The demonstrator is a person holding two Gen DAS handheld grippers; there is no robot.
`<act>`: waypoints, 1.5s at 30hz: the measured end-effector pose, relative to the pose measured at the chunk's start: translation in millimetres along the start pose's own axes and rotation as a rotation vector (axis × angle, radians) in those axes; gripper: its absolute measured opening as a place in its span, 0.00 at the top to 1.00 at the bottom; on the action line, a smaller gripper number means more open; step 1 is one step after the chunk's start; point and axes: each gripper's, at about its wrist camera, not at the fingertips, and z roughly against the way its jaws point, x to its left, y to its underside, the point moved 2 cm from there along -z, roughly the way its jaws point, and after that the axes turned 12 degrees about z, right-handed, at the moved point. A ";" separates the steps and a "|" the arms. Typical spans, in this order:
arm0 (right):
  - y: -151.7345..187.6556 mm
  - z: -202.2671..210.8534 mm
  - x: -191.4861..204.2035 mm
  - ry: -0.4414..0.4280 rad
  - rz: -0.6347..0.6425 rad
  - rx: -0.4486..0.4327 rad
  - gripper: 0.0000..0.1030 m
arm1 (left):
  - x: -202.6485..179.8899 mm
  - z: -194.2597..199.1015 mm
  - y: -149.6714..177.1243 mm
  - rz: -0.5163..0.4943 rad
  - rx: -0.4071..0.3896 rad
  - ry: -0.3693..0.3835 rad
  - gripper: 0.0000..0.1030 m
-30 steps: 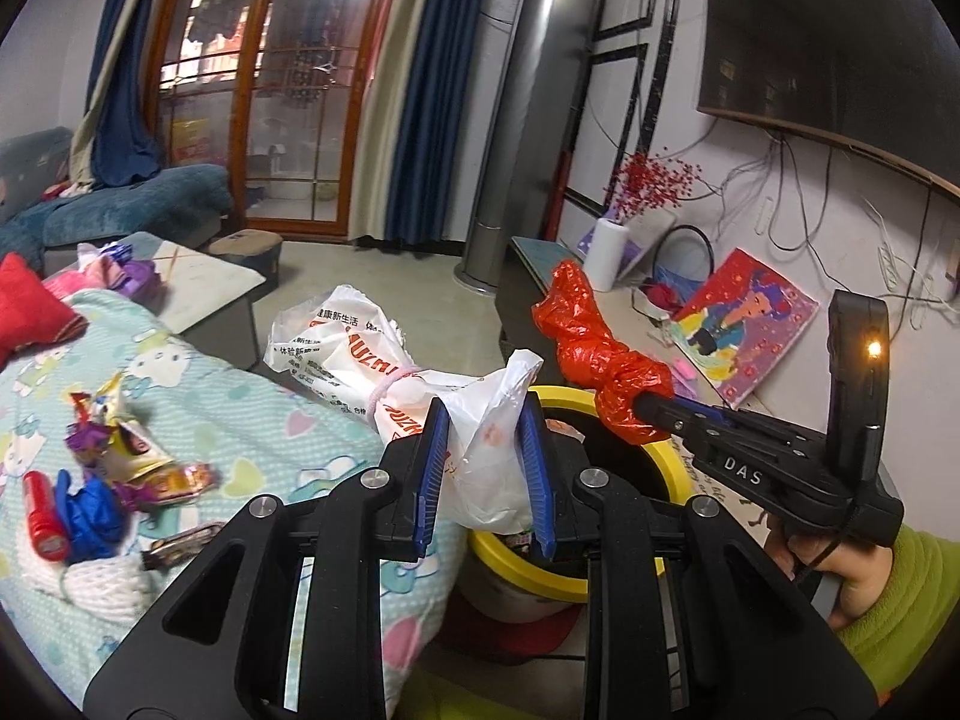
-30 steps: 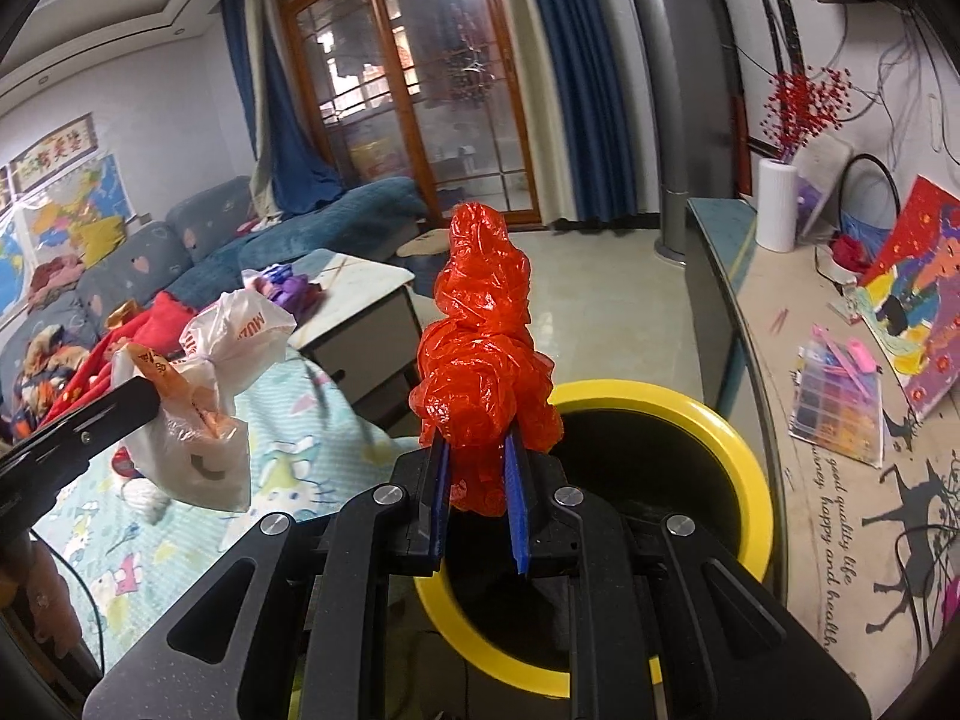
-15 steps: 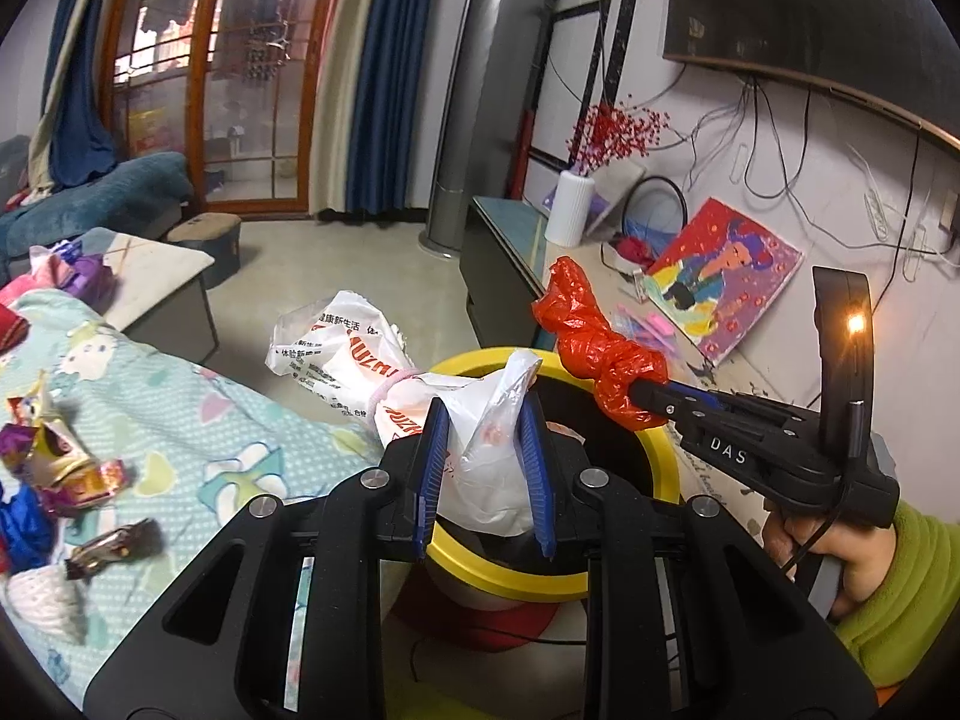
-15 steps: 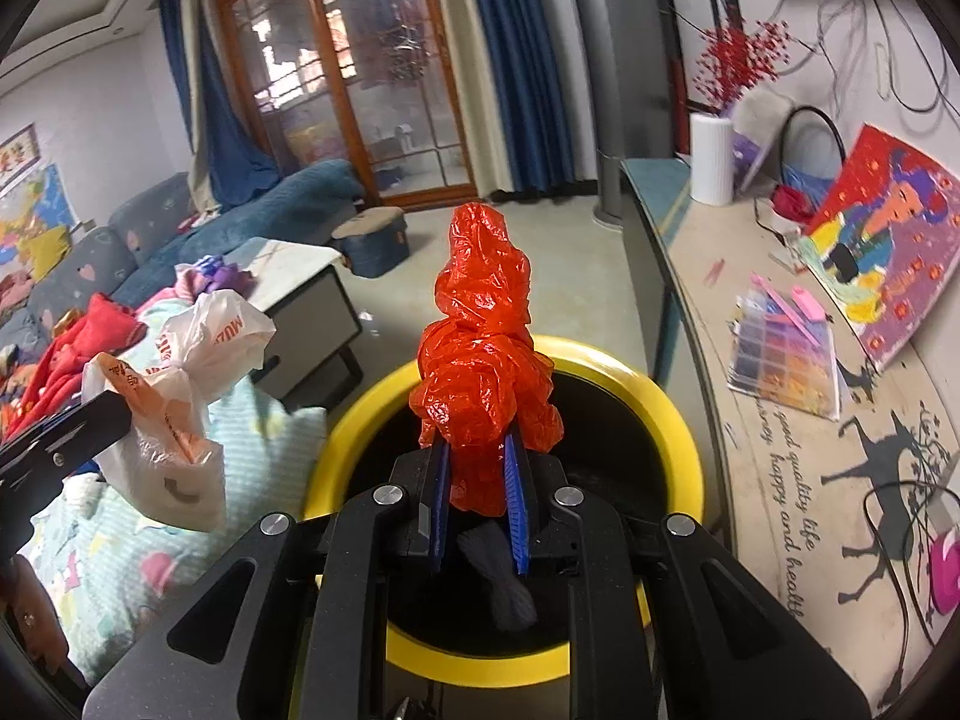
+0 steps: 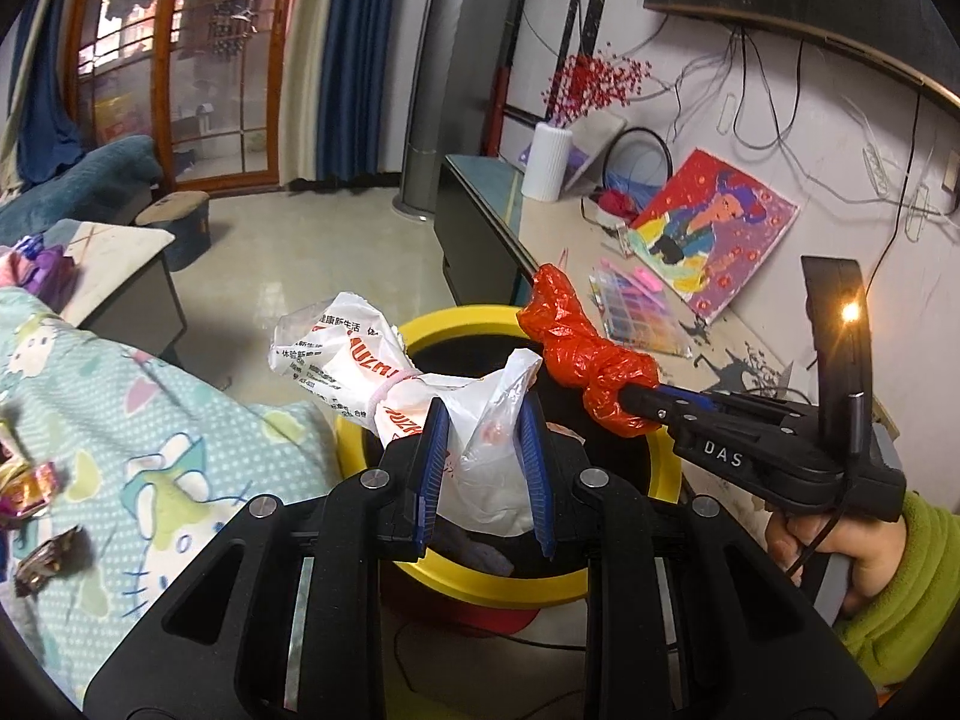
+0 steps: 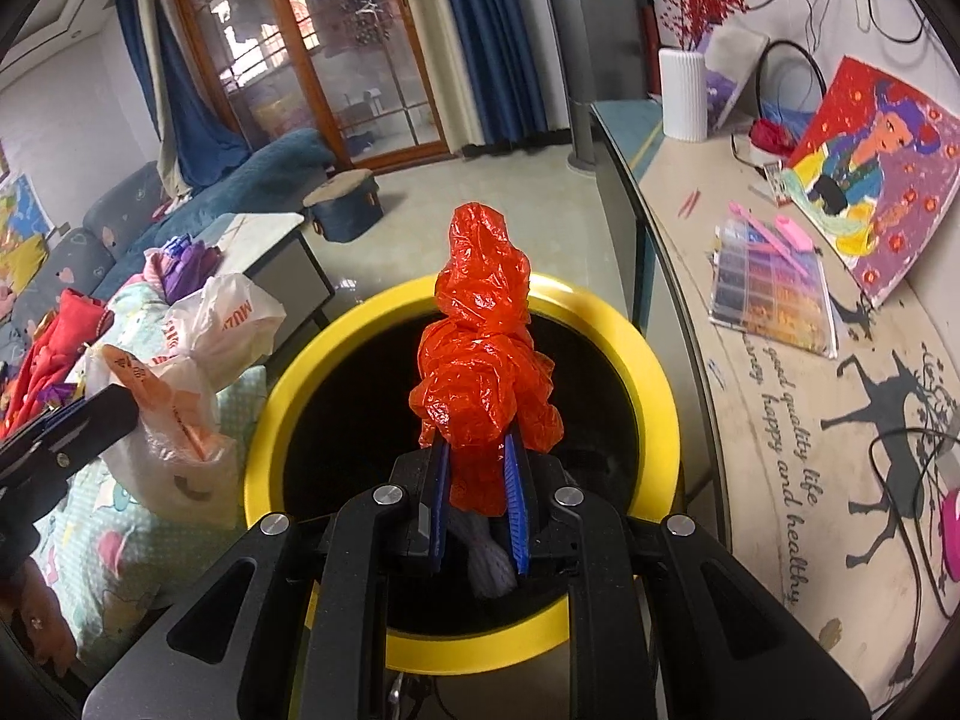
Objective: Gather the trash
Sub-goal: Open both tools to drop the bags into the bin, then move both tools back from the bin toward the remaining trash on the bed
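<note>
A yellow-rimmed trash bin [image 5: 663, 462] [image 6: 654, 372] with a dark inside stands on the floor below both grippers. My left gripper [image 5: 480, 420] is shut on a white printed plastic bag [image 5: 354, 360], held over the bin's left rim; the bag also shows in the right wrist view [image 6: 186, 396]. My right gripper [image 6: 477, 450] is shut on a crumpled red plastic bag [image 6: 480, 360], held over the bin's opening; it also shows in the left wrist view [image 5: 585, 354]. Some pale trash [image 6: 489, 558] lies inside the bin.
A table with a patterned light-blue cloth [image 5: 120, 420] lies to the left, with candy wrappers [image 5: 30, 486] on it. A long cabinet top [image 6: 780, 390] to the right carries a painting [image 6: 870, 180], a bead box [image 6: 774, 300] and a white vase [image 6: 681, 93].
Both grippers have moved forward and over the bin with their bags; the bin now sits directly under them and fills more of both views. Both grips are unchanged.
</note>
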 end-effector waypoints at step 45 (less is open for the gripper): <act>-26.4 38.9 44.9 0.001 0.052 -0.113 0.24 | 37.8 59.2 -16.2 0.161 -0.156 -0.114 0.11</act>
